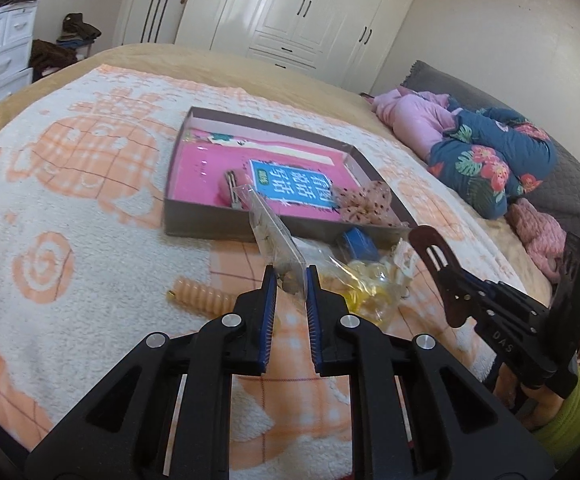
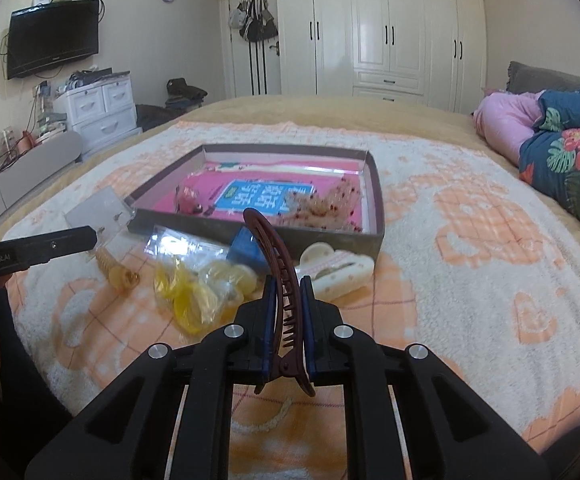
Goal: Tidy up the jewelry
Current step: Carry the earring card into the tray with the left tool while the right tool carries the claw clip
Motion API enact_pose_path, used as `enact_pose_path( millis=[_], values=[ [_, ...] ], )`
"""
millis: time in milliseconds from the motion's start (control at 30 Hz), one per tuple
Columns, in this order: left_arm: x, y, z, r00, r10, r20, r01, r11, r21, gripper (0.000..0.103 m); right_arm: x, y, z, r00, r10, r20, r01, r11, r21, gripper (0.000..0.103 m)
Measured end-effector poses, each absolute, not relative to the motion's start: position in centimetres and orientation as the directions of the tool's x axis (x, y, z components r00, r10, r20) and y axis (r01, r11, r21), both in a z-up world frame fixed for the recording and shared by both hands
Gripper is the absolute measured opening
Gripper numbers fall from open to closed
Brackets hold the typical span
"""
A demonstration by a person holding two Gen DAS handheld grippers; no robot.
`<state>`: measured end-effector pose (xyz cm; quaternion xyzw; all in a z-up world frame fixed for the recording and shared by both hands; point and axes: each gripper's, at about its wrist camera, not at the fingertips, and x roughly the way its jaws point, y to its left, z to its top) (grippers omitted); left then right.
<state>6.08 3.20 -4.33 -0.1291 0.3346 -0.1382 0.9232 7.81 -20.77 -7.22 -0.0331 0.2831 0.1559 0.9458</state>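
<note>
Left to right across the blanket (image 2: 470, 240). Spiral hair tie (image 1: 199, 300) lies loose, nearest the left edge of the pile. Left gripper (image 1: 292, 278) has its jaws closed narrow on a clear packet (image 1: 275, 240), gripped by its near end so the far end angles up over the front wall of the box (image 1: 225, 222); likely staged for dropping in. Box sits centre, shallow, open-topped, pink-lined, evidently the collecting tray: already inside are a pink clip (image 2: 187, 200) at left and a dotted scrunchie (image 2: 324, 204) at right. In front of the box wall, not yet sorted: a bag of yellow rings (image 2: 193, 284), a blue block (image 2: 245, 250), a cream claw clip (image 2: 338, 268), all touching or just beside one another. Right gripper (image 2: 287, 296) is clamped on a brown hair clip (image 2: 277, 276), held mid-body, curved tip up and pointed toward the box, so it can be carried in over the wall. Judgement: both items are mid-transfer; most of the pile remains outside.
</note>
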Motion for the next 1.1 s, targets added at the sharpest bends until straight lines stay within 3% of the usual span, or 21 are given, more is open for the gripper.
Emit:
enact_pose_path(
  millis=[567,1100],
  values=[
    [8.4,6.9,-2.6,0.802,-0.250,-0.543,0.087,0.947,-0.308,0.008,11.1,-20.3,-4.4,0.821,0.271,-0.502,-0.306,0.952,0.014,0.012],
    [12.9,5.8,-1.2,0.821,-0.238,-0.519,0.111,0.958,-0.264,0.008,15.7,-19.6,-2.6,0.842,0.264,-0.470,-0.290,0.957,0.019,0.012]
  ],
)
